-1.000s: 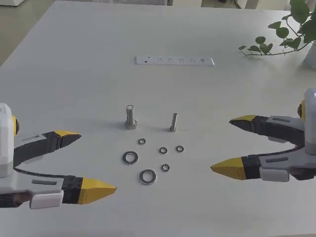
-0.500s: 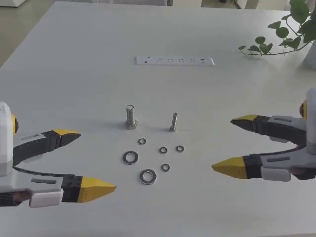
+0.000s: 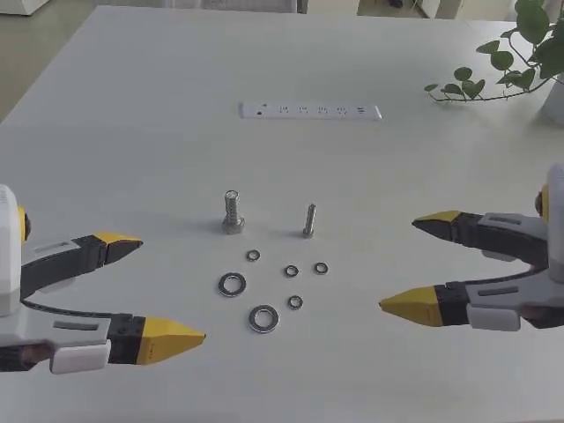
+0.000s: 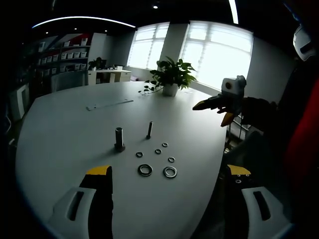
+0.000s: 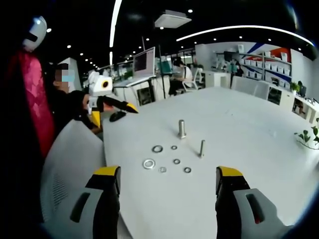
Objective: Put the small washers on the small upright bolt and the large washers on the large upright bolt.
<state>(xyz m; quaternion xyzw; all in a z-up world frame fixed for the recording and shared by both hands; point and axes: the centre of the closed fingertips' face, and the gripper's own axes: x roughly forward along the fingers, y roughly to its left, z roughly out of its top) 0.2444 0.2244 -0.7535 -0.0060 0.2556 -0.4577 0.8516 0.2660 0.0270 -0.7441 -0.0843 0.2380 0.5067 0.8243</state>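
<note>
Left gripper (image 3: pixel 172 287): jaws wide apart, empty. Large bolt (image 3: pixel 232 211) and small bolt (image 3: pixel 309 220) stand upright mid-table, with two large washers (image 3: pixel 233 285) and four small washers (image 3: pixel 292 270) lying flat just in front. Right gripper (image 3: pixel 397 263): likewise wide, empty. Probable hazards: a thin washer slipping from the pointed tips, or a bolt being toppled. Smooth white table (image 3: pixel 132 132); power strip (image 3: pixel 310 110), plant (image 3: pixel 520 53); windows (image 4: pixel 214 55) beyond.
</note>
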